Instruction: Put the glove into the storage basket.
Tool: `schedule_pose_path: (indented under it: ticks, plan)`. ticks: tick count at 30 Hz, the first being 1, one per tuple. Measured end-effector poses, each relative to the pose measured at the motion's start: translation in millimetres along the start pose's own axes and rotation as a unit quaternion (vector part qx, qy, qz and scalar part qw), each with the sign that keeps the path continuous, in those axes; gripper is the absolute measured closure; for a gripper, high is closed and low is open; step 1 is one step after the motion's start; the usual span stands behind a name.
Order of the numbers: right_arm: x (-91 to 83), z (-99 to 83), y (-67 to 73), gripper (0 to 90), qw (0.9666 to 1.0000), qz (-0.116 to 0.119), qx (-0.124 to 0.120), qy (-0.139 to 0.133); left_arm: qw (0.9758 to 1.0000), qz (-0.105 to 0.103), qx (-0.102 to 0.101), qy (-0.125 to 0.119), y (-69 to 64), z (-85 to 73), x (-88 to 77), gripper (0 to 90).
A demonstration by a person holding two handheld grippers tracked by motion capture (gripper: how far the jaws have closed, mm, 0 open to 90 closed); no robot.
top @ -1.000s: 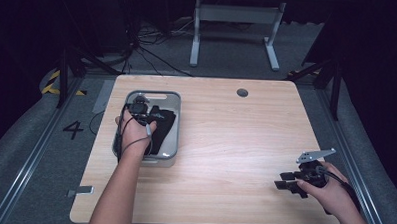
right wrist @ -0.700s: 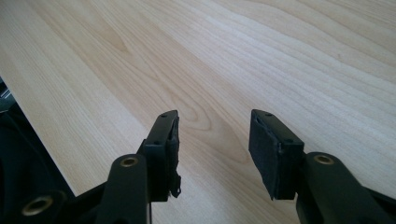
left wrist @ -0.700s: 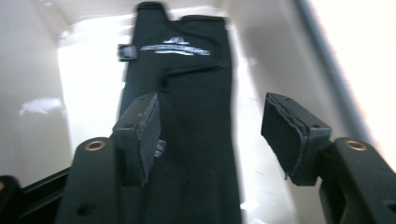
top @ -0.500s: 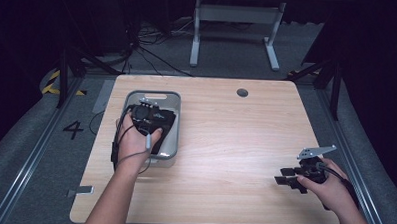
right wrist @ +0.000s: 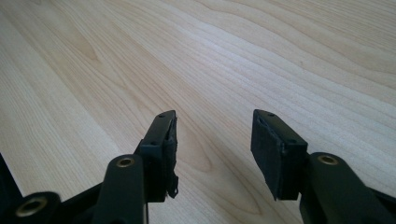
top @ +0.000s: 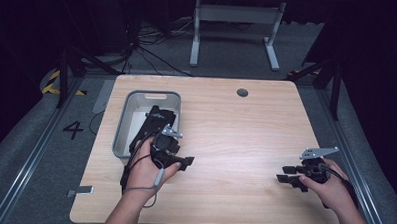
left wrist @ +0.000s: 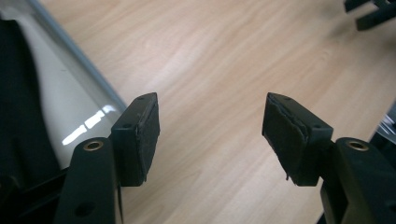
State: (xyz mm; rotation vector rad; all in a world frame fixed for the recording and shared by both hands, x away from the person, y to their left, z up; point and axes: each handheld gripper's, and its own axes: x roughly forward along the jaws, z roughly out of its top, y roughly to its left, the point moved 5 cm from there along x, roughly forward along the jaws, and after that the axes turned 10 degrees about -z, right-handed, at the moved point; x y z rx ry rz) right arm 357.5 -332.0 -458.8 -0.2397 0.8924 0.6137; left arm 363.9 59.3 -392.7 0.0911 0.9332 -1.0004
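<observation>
A grey tray [top: 152, 94] stands on the left part of the wooden table [top: 236, 128], with a black object [top: 153, 123] lying in it. My left gripper [top: 186, 161] hovers just off the tray's near right corner, open and empty. In the left gripper view its jaws [left wrist: 210, 126] frame bare wood, with the tray wall [left wrist: 70, 93] and the black object [left wrist: 18, 93] to their left. My right gripper [top: 283, 175] rests low near the table's right front, pointing left. Its jaws [right wrist: 212, 140] have just been opening, with nothing between them.
A round cable hole [top: 242, 92] sits near the table's far edge. Past the table are a metal stand [top: 234, 23] and loose cables [top: 148, 50] on the floor. The other gripper [left wrist: 369, 14] shows at the top right of the left gripper view.
My left hand has drawn back out of the tray, toward the near right, and now holds its gripper over the wood beside the tray. The right hand has barely moved.
</observation>
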Motion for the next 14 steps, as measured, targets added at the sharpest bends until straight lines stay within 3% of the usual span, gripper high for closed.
schedule_pose_path:
  ticks: [5, 9, 14]
  plan:
    - [2.4, -3.0, -2.4, 51.5, 1.0, -0.002, 0.001, 0.002, 0.9993, -0.023, 0.017, 0.023, -4.4, -8.6, 5.8, 36.7]
    - [3.5, -3.8, -1.3, 51.2, 1.0, -0.001, -0.002, 0.003, 0.9974, -0.044, 0.031, 0.048, -6.6, -15.0, 10.0, 35.9]
    - [4.6, -2.8, 0.1, 50.7, 1.0, 0.001, -0.005, 0.002, 0.9965, -0.057, 0.028, 0.054, -6.9, -18.9, 9.2, 35.5]
